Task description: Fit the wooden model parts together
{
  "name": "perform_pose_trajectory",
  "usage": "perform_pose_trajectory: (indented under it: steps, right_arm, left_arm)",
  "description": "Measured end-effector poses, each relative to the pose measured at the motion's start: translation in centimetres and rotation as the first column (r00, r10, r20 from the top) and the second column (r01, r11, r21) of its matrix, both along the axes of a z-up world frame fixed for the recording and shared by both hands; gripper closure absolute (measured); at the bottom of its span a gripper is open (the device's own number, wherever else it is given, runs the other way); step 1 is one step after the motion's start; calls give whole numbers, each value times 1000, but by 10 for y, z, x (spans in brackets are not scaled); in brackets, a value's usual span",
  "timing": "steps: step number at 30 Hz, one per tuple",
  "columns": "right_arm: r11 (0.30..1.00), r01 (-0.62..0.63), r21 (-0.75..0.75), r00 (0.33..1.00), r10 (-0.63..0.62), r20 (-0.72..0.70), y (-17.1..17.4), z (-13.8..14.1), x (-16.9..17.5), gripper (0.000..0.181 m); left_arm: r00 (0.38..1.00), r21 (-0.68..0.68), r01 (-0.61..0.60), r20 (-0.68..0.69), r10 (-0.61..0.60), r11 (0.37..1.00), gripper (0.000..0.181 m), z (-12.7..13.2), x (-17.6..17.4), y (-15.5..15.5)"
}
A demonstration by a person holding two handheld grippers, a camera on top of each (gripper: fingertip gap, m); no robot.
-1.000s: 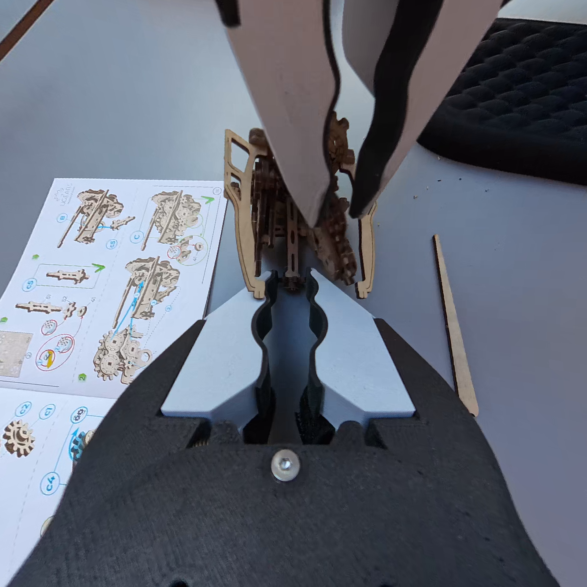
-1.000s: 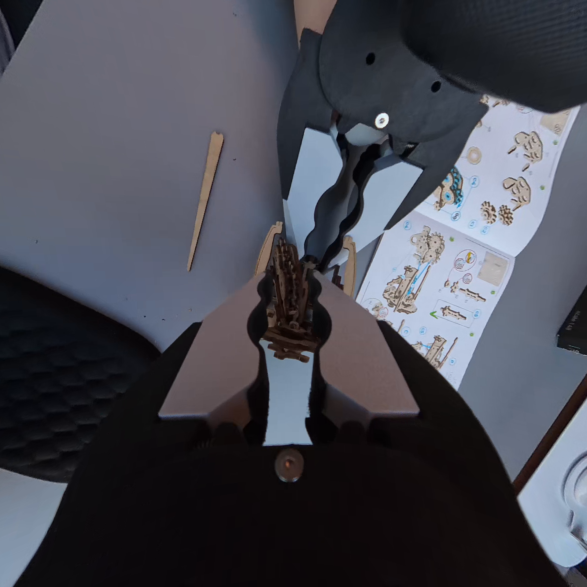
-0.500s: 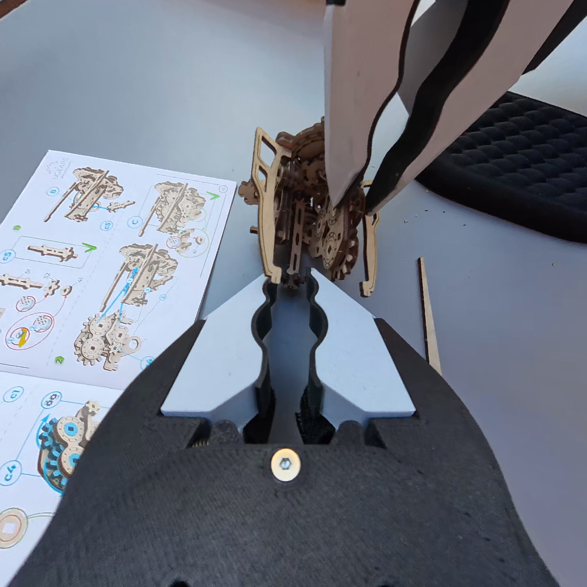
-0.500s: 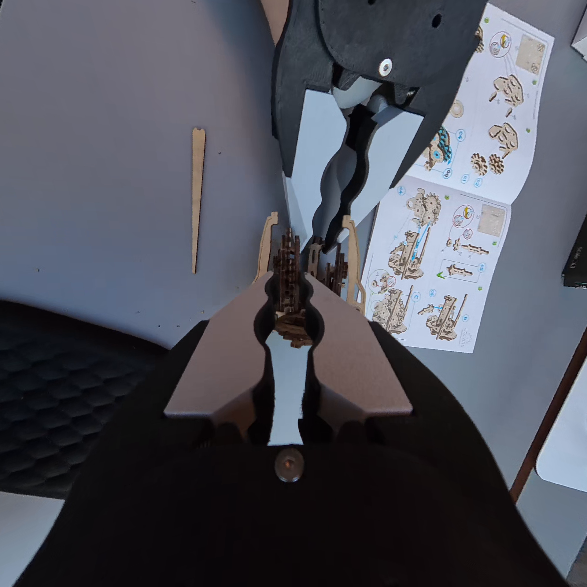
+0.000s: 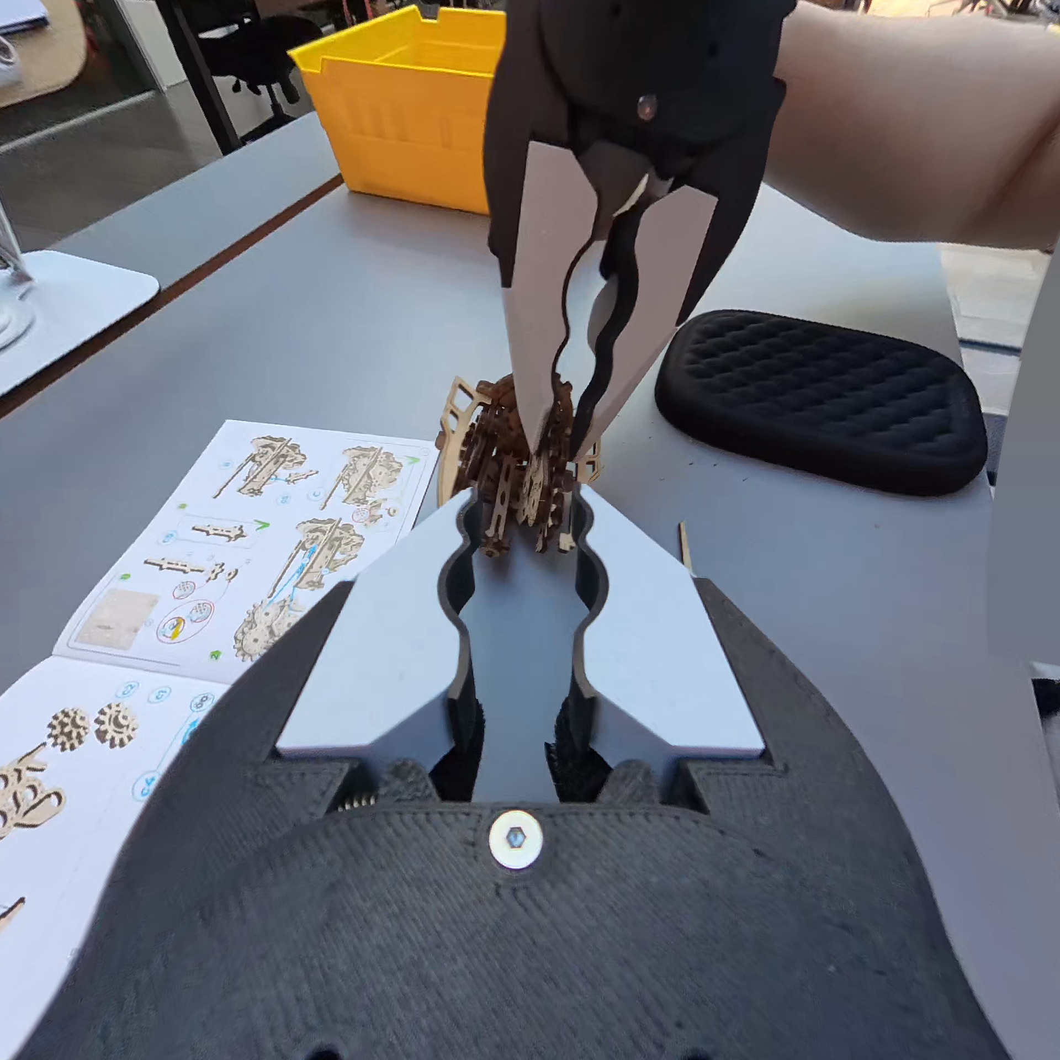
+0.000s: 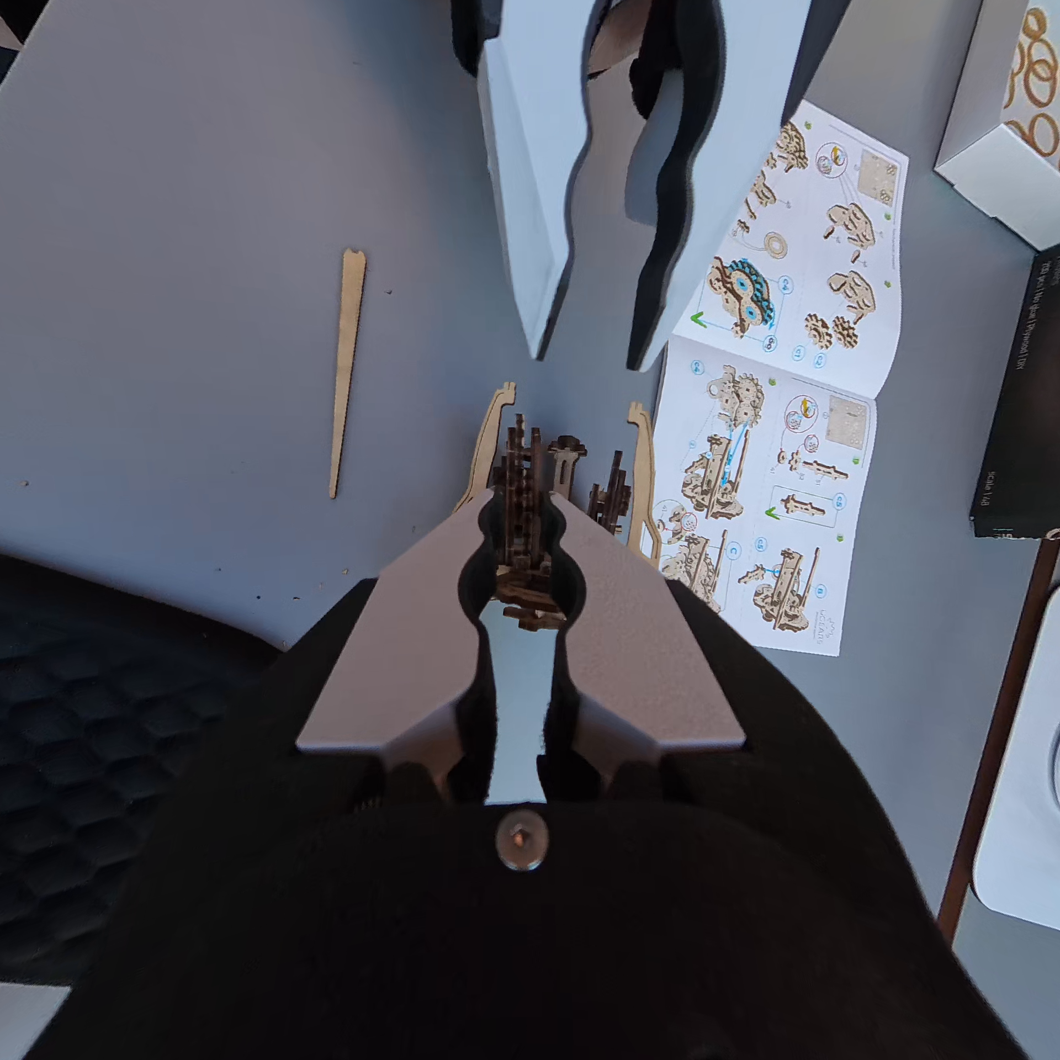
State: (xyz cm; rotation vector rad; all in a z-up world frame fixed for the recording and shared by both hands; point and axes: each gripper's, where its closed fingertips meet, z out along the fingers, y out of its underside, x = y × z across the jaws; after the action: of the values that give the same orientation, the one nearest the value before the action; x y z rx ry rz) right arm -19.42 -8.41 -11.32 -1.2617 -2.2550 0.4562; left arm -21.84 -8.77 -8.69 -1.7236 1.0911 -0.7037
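The wooden model [image 5: 493, 459], a gear assembly between two pale side plates, stands on the grey table [image 5: 321, 321]. My right gripper [image 6: 523, 505] comes down on it from above and is shut on the dark gear stack in its middle [image 6: 522, 459]; it also shows in the left wrist view [image 5: 556, 450]. My left gripper [image 5: 522, 505] is open and empty, level with the table, its tips just short of the model's near side. In the right wrist view the left gripper [image 6: 585, 361] hangs apart from the model.
An instruction sheet [image 5: 229, 545] lies left of the model. A thin wooden stick [image 6: 347, 367] and a black padded mat [image 5: 820, 401] lie to the right. A yellow bin [image 5: 401, 115] stands at the back. A white box [image 6: 1009, 115] and a black box [image 6: 1027, 401] sit beyond the sheet. Some 4 cm of space lies between my two pairs of fingers.
My left gripper has opened wider and drawn back from the model, tilting to look more level across the table. My right gripper keeps its hold on the gear stack.
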Motion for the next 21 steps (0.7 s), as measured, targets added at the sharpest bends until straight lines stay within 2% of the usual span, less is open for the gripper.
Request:
perform_pose_trajectory:
  steps: [3, 7, 9, 12, 21]
  right_arm:
    - [1000, 1, -1, 1000, -1, -1, 1, 0, -2, 171]
    - [1000, -2, -8, 1000, 2, -2, 1, 0, -4, 171]
    - [1000, -3, -11, 1000, 3, -3, 0, 0, -5, 171]
    - [1000, 9, -18, 1000, -9, -8, 1, 0, -6, 171]
    - [999, 9, -41, 999, -10, -33, 0, 0, -6, 171]
  left_arm:
    - [995, -11, 49, -88, -50, 999, 139, -12, 13, -6]
    - [967, 35, 48, -253, -38, 998, 138, -34, 21, 1]
    - [950, 43, 41, -311, -25, 998, 143, -42, 25, 5]
    - [958, 5, 63, -279, -59, 998, 151, -43, 37, 3]
    - [968, -96, 59, -237, -80, 994, 151, -41, 35, -1]
